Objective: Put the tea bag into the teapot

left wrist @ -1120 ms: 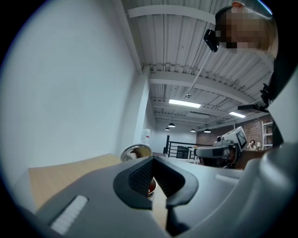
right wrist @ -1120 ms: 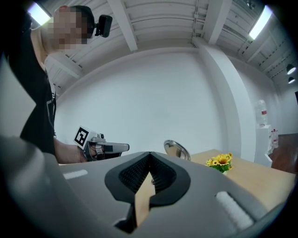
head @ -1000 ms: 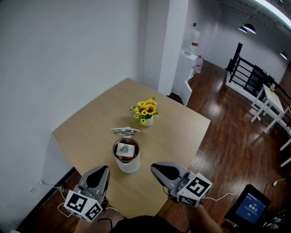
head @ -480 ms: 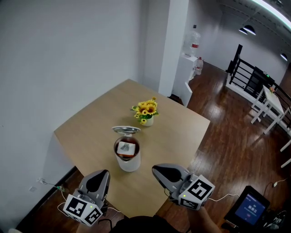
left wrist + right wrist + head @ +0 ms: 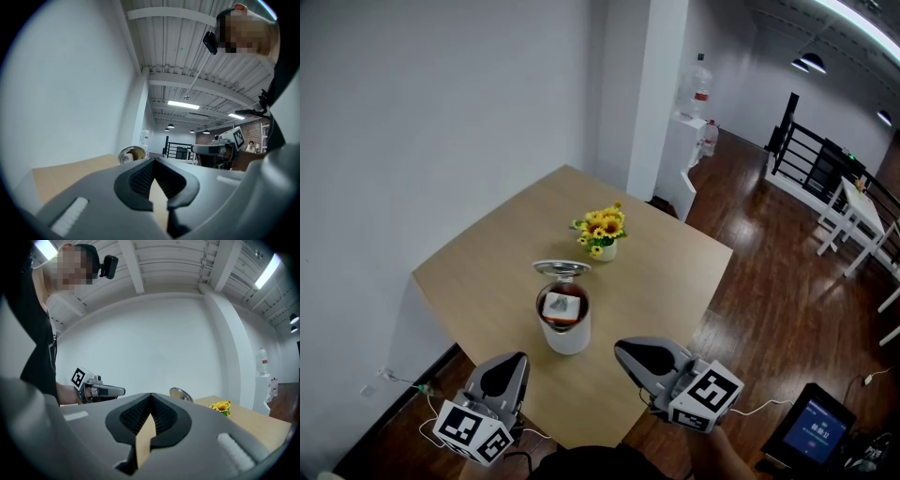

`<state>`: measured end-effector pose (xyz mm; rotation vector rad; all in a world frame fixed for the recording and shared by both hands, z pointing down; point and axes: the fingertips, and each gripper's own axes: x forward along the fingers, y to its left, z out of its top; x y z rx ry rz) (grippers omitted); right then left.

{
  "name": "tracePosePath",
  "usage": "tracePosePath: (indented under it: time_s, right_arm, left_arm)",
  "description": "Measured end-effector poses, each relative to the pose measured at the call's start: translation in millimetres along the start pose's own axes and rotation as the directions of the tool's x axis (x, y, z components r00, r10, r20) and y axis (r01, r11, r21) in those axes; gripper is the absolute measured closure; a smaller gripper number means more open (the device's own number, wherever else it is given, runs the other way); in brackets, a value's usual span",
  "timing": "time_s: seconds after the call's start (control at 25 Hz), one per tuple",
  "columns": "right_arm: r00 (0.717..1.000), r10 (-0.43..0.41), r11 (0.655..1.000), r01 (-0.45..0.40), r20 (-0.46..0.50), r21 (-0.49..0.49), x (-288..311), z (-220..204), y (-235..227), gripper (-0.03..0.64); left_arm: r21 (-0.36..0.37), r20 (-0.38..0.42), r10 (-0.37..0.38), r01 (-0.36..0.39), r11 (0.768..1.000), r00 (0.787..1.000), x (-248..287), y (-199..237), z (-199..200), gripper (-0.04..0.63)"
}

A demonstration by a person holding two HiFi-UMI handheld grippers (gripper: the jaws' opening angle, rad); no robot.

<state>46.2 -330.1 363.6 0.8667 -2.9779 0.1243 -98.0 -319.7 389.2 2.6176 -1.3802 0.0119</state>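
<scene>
The white teapot (image 5: pixel 565 328) stands on the wooden table (image 5: pixel 487 272) with its metal lid (image 5: pixel 562 269) tipped open at the back. A white tea bag (image 5: pixel 562 307) rests inside it on the dark tea. My left gripper (image 5: pixel 514 360) hangs shut at the table's near edge, left of the pot and clear of it. My right gripper (image 5: pixel 623 349) is shut too, near the front right of the pot, holding nothing. In the left gripper view the teapot (image 5: pixel 131 153) shows beyond the closed left gripper (image 5: pixel 153 161). The right gripper (image 5: pixel 151 395) points toward the lid (image 5: pixel 180 393).
A small white vase of sunflowers (image 5: pixel 601 231) stands behind the teapot. The table's right edge drops to dark wood floor (image 5: pixel 769 309). A white wall runs along the left, and a pillar with a water dispenser (image 5: pixel 684 150) stands at the back.
My left gripper has drawn back toward me and lower, away from the teapot. The right gripper has barely shifted. The tea bag stays in the pot.
</scene>
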Motion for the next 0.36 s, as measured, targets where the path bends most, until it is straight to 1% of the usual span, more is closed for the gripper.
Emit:
tracePosePath:
  time_s: [0.16, 0.36]
  right_arm:
    - [1.000, -0.008, 1.000, 0.008, -0.004, 0.015, 3, -2, -10, 0.617]
    - [1.000, -0.006, 1.000, 0.006, -0.007, 0.015, -3, -3, 6, 0.617]
  left_arm:
    - [0.000, -0.007, 0.004, -0.004, 1.000, 1.000, 11, 6, -3, 0.591]
    - [0.004, -0.013, 0.009, -0.009, 1.000, 1.000, -3, 0, -8, 0.591]
